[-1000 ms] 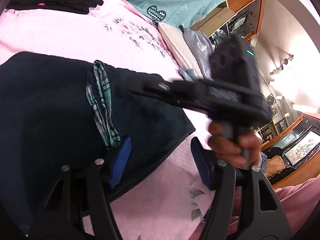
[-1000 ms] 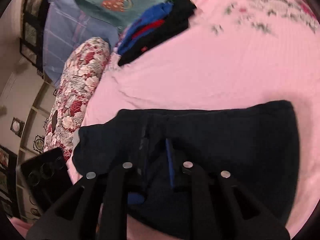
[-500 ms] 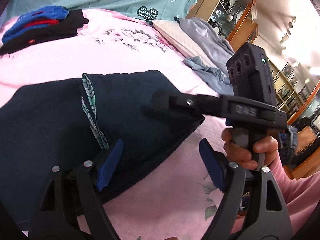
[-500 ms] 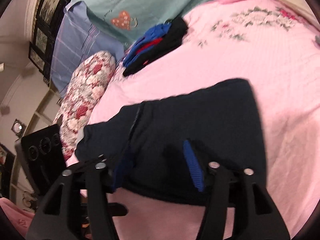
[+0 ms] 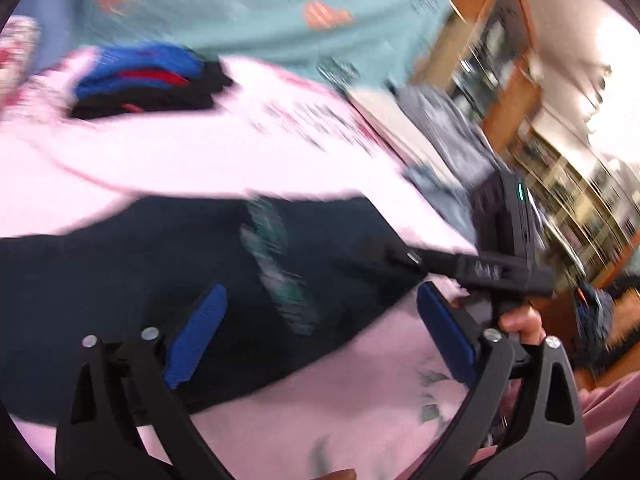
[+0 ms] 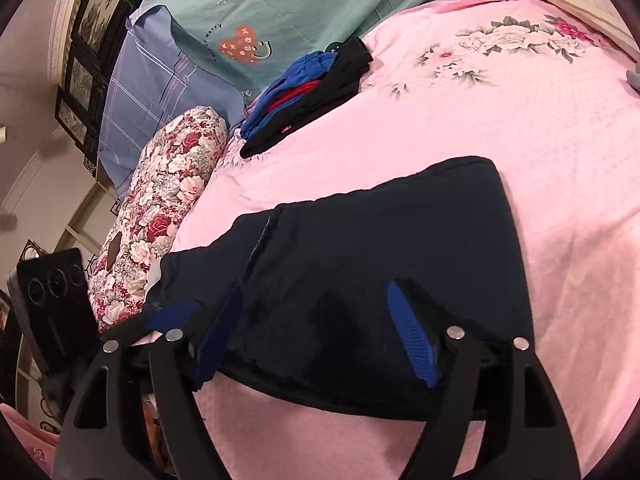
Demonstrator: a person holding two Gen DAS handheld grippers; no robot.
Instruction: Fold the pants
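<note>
Dark navy pants (image 6: 380, 248) lie folded into a compact rectangle on the pink bedspread (image 6: 520, 120). In the left wrist view the pants (image 5: 120, 272) show a strip of green plaid lining (image 5: 280, 276). My left gripper (image 5: 320, 336) is open and empty, held above the near edge of the pants. My right gripper (image 6: 316, 336) is open and empty over the pants' near edge. The right gripper body (image 5: 500, 264) and the hand holding it show at the right of the left wrist view, which is motion-blurred.
A stack of folded blue, red and black clothes (image 6: 312, 92) lies at the far side of the bed. A floral bolster (image 6: 160, 216) lies at the left edge. Pillows (image 6: 260, 20) lie behind. Grey clothes (image 5: 448, 128) lie at the right, with wooden cabinets (image 5: 500, 60) beyond.
My right gripper opened, let go of the pants and drew back. My left gripper stayed open and swung upward, blurring its view. The pants now lie flat and folded.
</note>
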